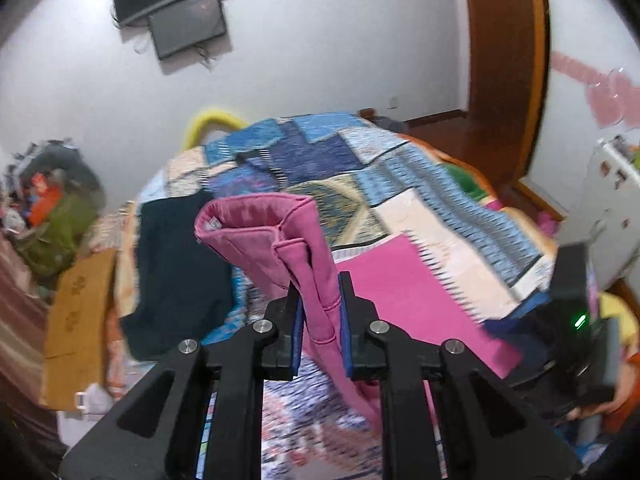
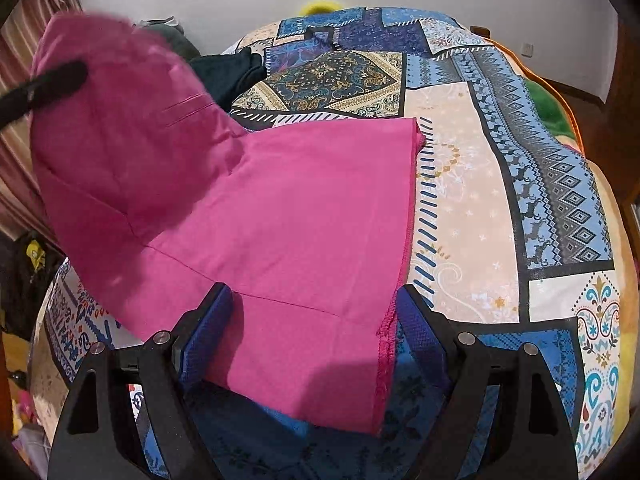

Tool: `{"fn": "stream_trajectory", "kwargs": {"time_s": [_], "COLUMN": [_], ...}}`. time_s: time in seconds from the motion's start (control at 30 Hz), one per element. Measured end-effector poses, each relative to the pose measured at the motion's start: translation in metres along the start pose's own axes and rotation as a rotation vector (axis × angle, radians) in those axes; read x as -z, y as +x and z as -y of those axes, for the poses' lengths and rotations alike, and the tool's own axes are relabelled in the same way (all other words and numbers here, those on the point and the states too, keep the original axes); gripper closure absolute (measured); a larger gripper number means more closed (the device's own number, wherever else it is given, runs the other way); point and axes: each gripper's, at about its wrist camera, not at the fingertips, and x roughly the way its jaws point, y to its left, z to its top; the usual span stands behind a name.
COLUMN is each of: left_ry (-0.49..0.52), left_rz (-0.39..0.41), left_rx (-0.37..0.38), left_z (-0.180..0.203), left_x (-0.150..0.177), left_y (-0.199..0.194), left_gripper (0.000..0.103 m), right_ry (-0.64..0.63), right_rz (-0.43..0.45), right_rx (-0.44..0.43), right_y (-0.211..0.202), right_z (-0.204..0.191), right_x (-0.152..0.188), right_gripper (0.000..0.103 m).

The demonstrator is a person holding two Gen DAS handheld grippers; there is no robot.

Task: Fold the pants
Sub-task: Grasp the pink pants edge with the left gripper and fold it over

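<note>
Pink pants (image 2: 300,200) lie on the patchwork bedspread (image 2: 480,200), their waist end raised at the left. In the left wrist view my left gripper (image 1: 320,292) is shut on a fold of the pink waistband (image 1: 256,220), which stands up above the pads. Its black finger (image 2: 48,84) shows against the lifted cloth in the right wrist view. My right gripper (image 2: 316,296) hovers low over the flat pant leg, with the jaws wide apart on either side of the cloth and not pinching it. Its body (image 1: 572,320) appears at the right of the left wrist view.
A dark garment (image 1: 180,268) lies on the bed beyond the pants. A cardboard box (image 1: 80,320) and a clutter pile (image 1: 52,208) sit left of the bed. Two screens (image 1: 184,12) hang on the far wall, and a wooden door frame (image 1: 508,60) stands at the right.
</note>
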Motion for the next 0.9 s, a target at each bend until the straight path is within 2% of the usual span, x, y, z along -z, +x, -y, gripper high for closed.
{"fn": "stream_trajectory", "kwargs": {"time_s": [0.17, 0.4, 0.6, 0.83, 0.9], "left_ry": [-0.044, -0.13, -0.141, -0.074, -0.051], "left_rz": [-0.044, -0.119, -0.15, -0.171, -0.151], "left_rx": [0.111, 0.27, 0.306, 0.332, 0.327], "left_z": [0.01, 0.016, 0.025, 0.041, 0.042], "left_x": [-0.016, -0.021, -0.017, -0.011, -0.01], "left_y": [0.012, 0.033, 0.051, 0.049, 0.042], "left_gripper": [0.089, 0.089, 0.089, 0.088, 0.088], "right_ry": [0.003, -0.005, -0.005, 0.002, 0.005], "right_rz": [0.003, 0.008, 0.01, 0.007, 0.008], "right_rx": [-0.002, 0.0, 0.001, -0.004, -0.008], "right_y": [0.0, 0.0, -0.001, 0.0, 0.0], "right_z": [0.0, 0.0, 0.0, 0.001, 0.001], "right_x": [0.0, -0.001, -0.001, 0.0, 0.0], "right_gripper": [0.022, 0.022, 0.022, 0.022, 0.022]}}
